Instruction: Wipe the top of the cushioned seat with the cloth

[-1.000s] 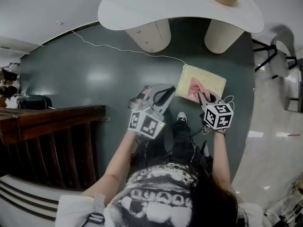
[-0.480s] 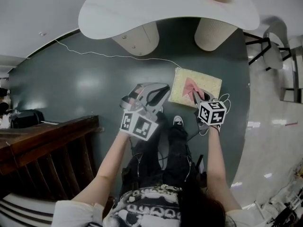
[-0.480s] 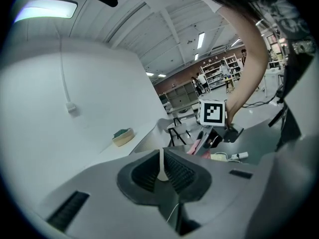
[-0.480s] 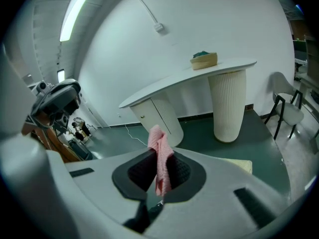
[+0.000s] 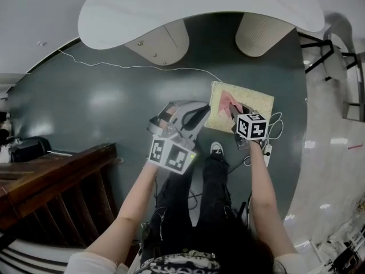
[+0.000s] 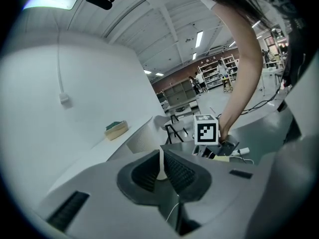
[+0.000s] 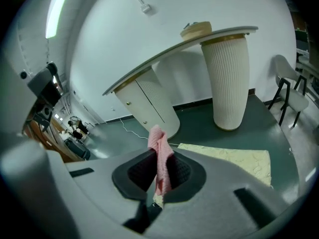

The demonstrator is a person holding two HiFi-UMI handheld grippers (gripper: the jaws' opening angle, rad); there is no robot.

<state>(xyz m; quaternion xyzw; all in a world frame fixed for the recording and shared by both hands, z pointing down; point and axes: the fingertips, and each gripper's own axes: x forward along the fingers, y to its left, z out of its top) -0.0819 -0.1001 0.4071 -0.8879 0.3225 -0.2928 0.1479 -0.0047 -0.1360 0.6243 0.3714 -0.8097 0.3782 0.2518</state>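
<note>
Left gripper (image 6: 160, 169) hangs over the dark green floor (image 5: 102, 101), fingers almost together, nothing between them. Right gripper (image 7: 159, 172) has its fingers clamped on a crumpled pink cloth (image 7: 160, 151), held over the left part of the pale yellow square cushioned seat (image 5: 258, 104) on the floor. Beyond stands a white oval surface (image 5: 199, 10) on ribbed cream legs.

Dark green floor (image 5: 97, 104) w/ thin white cable (image 5: 137, 67); white rounded tabletop (image 5: 188, 4) on cream ribbed pedestals (image 5: 263, 34); brown wooden railing (image 5: 57, 170) at left.

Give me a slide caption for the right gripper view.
Right gripper fingers clamp the pink cloth, pale yellow cushioned seat just beyond.
</note>
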